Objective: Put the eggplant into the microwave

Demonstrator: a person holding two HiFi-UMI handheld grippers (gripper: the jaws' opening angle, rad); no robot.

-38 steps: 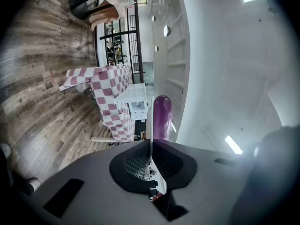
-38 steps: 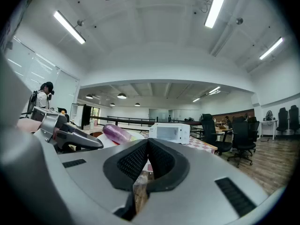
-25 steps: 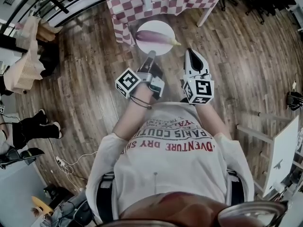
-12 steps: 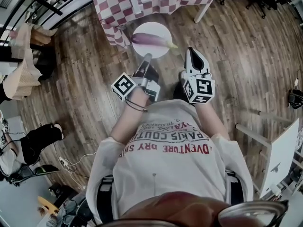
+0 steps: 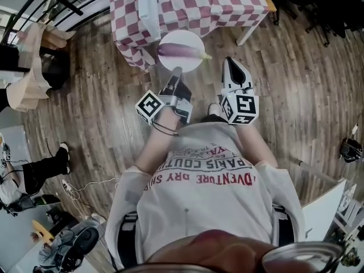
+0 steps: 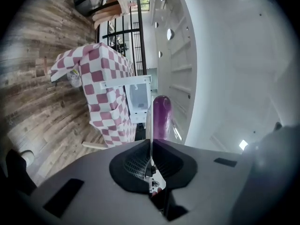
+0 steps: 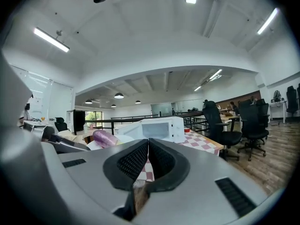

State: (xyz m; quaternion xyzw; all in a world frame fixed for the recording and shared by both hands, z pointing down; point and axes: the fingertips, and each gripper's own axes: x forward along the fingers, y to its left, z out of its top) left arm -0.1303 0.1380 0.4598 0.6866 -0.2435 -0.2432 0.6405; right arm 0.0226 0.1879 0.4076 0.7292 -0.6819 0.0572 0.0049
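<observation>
Eggplant [image 5: 179, 51] lies crosswise on plate [image 5: 182, 37], stem rightward; left gripper [image 5: 177, 70] clamps its rim, right gripper [image 5: 229, 61] closed.

"PARIS" and "ADVENTURE DRY" on shirt [image 5: 207, 206]

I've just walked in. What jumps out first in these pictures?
A purple eggplant lying on a white plate, held by its rim in the shut left gripper. Just ahead is a red-and-white checked tablecloth with a white microwave on it; the right gripper is shut and empty.
</observation>
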